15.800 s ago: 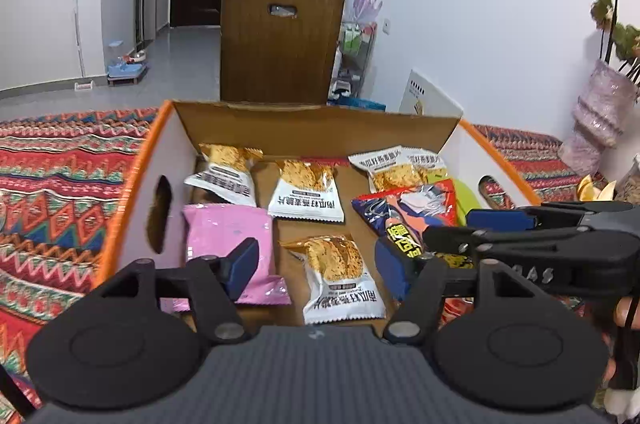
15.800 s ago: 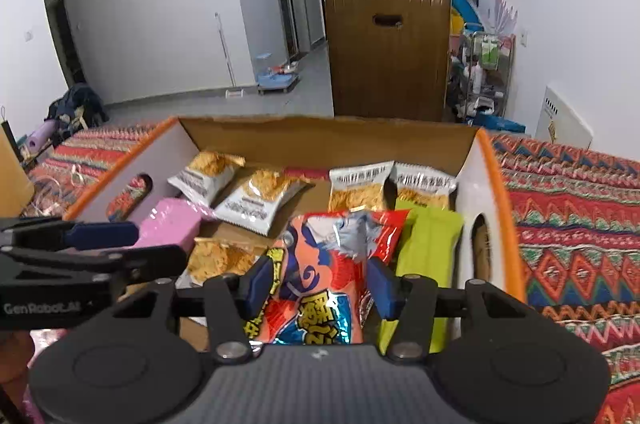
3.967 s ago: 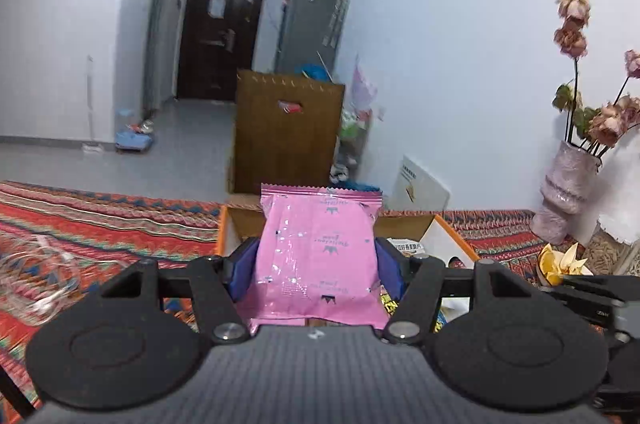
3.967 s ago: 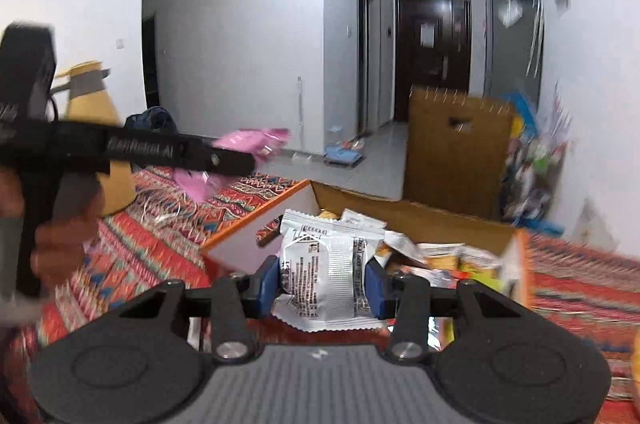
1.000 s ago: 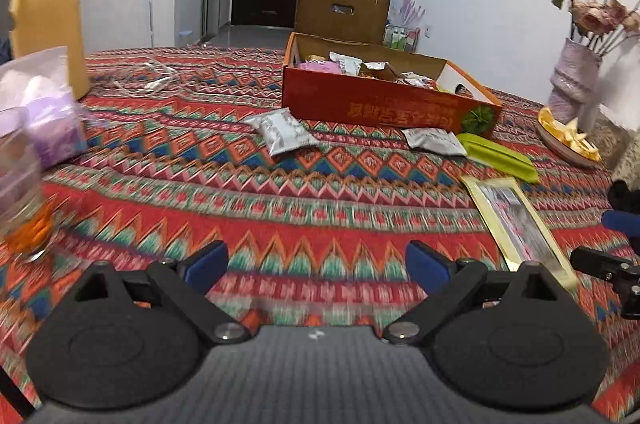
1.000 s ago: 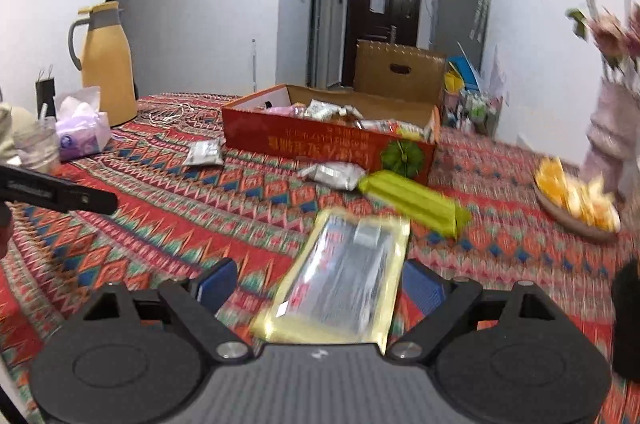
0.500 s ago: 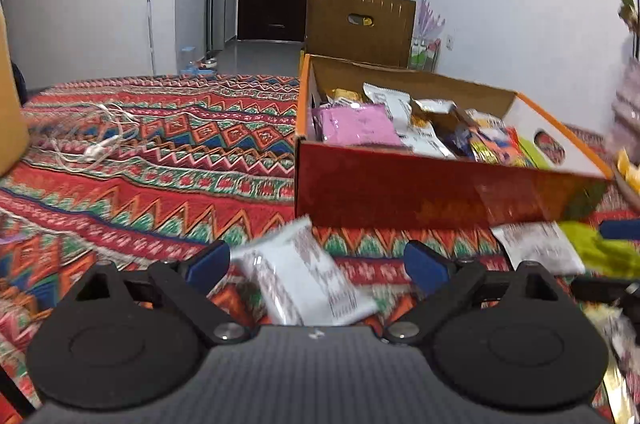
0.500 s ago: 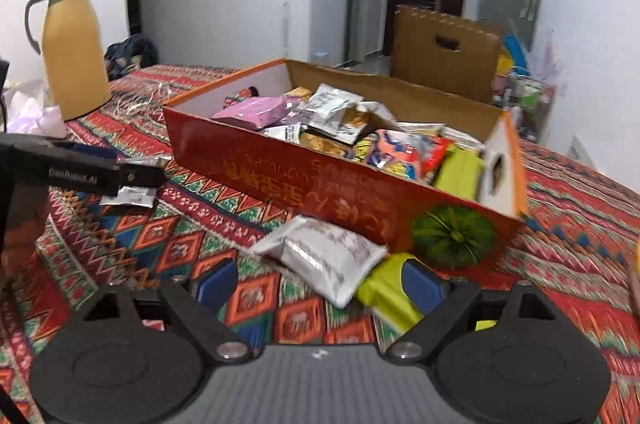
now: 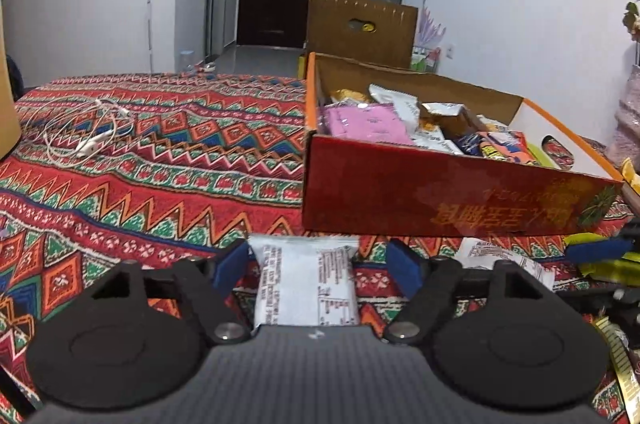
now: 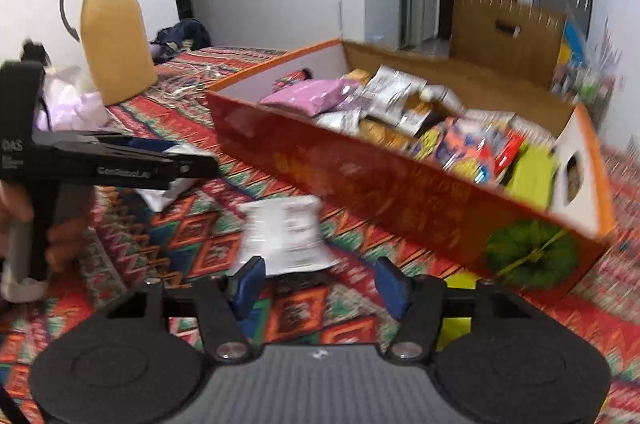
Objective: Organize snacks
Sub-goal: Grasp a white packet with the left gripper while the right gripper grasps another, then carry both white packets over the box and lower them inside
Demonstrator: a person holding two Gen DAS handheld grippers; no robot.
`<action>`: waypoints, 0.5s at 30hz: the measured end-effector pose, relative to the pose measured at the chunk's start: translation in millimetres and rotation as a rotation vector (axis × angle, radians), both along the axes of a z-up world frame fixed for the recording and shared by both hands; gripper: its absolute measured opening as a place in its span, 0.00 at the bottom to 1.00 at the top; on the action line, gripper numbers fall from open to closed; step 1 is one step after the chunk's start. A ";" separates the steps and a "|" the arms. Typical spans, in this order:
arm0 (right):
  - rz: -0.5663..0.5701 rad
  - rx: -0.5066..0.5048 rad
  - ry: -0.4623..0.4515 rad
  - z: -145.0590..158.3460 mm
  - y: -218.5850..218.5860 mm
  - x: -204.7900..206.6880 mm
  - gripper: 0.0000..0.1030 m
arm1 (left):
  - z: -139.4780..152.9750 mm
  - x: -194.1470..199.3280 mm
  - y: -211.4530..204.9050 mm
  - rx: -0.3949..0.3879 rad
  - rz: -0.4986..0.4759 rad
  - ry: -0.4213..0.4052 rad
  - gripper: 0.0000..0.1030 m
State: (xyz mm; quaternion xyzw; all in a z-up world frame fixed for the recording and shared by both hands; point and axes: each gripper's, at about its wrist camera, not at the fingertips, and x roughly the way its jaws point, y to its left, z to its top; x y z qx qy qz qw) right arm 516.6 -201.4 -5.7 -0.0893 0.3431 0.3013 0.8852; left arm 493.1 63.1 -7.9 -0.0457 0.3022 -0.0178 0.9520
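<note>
Both jaws stand spread. The left gripper [image 9: 316, 270] straddles a white snack packet [image 9: 306, 284] lying on the patterned tablecloth [image 9: 160, 159]; the right gripper [image 10: 320, 284] hovers behind a second white packet [image 10: 282, 234]. The red snack box [image 9: 440, 199], just beyond, bears upside-down gold characters. "GenRobot.AI" marks the left gripper's side. The near packet's long axis points toward the box.

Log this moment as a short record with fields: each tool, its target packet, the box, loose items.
left tool: open, around a white packet on the tablecloth
right tool: open, behind another white packet
box: red, open, full of snacks, pink packet inside
loose: green packet beside box
</note>
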 end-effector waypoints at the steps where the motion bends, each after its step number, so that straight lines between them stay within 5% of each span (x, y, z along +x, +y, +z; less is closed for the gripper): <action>1: -0.005 -0.001 -0.027 1.5 0.0 0.9 0.62 | -0.1 0.0 1.1 -0.003 0.001 0.003 0.74; 5: 0.003 0.124 0.002 1.9 -1.0 14.2 0.69 | -0.4 -1.8 3.9 0.006 0.007 0.020 0.73; 8: 0.025 0.142 0.022 0.3 14.0 20.0 0.70 | -2.1 -4.1 2.2 0.047 0.007 0.033 0.57; 9: 0.031 0.140 0.021 -1.1 20.2 21.2 0.70 | -2.1 -5.2 0.9 0.062 0.000 0.033 0.44; 11: 0.032 0.115 0.042 -8.8 35.1 22.9 0.65 | -1.9 -7.2 -0.4 0.075 -0.029 0.029 0.41; 12: 0.026 0.084 0.050 -13.1 42.9 22.7 0.47 | -1.8 -7.9 -0.5 0.074 -0.032 0.028 0.40; 15: 0.020 0.021 0.017 -13.1 47.1 11.6 0.41 | 0.3 -12.8 -4.7 0.108 -0.027 0.031 0.39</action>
